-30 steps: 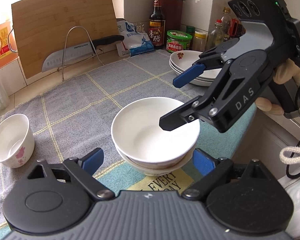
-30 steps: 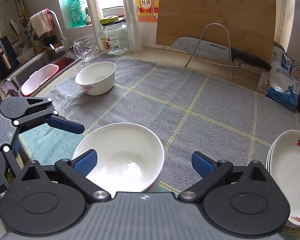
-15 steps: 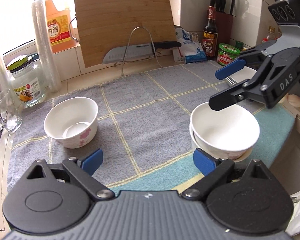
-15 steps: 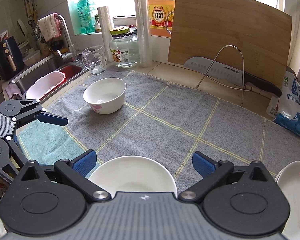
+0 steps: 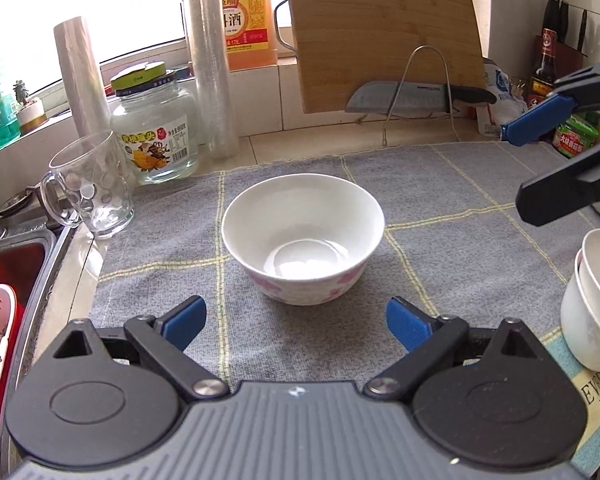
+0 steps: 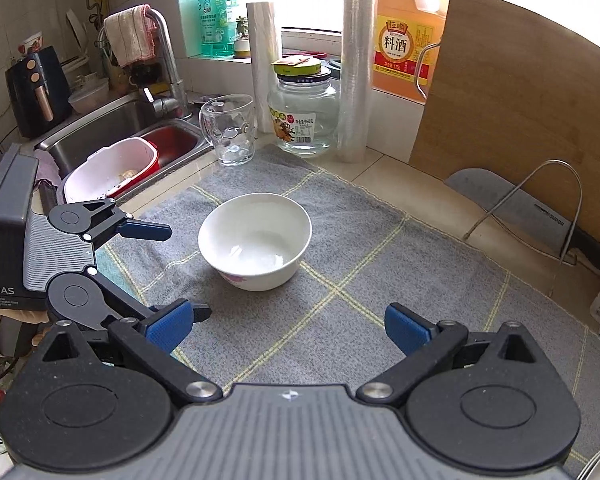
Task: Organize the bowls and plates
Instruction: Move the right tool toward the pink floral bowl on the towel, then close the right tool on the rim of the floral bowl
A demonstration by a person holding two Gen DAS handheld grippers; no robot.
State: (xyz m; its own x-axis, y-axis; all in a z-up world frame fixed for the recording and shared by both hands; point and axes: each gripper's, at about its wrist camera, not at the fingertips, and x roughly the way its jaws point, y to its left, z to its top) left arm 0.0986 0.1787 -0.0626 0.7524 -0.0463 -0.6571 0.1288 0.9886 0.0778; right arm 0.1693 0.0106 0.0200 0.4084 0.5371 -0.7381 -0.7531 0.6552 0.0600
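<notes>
Left gripper (image 5: 294, 322): jaws spread wide, nothing between the blue pads, released. Directly ahead at 12 o'clock in its view sits a white bowl (image 5: 302, 238) with pink floral print, upright, empty, on the grey checked mat (image 5: 440, 264) covering the desk. Pads are near the bowl but apart from it.

Right gripper (image 6: 286, 328): jaws also wide apart, empty, released. In its view the same bowl (image 6: 255, 240) lies at about 11 o'clock, beyond the pads, not touched. The left gripper (image 6: 180, 272) shows at 9 o'clock of that view, its two fingers pointing toward the bowl, one on each side of the bowl's near left flank, no contact visible.

At 3 o'clock of the left view: stacked white bowls (image 5: 594, 312), nested, near the mat's teal edge. The right gripper (image 5: 536, 164) enters above them at 2 o'clock.

Behind the bowl: glass mug (image 5: 86, 186) at 10 o'clock, glass jar (image 5: 156, 128) at 11, wooden cutting board (image 5: 384, 28) at 1 with a knife (image 5: 416, 96) on a wire rack. Sink (image 6: 112, 136) holds a pink-white colander (image 6: 112, 168).
</notes>
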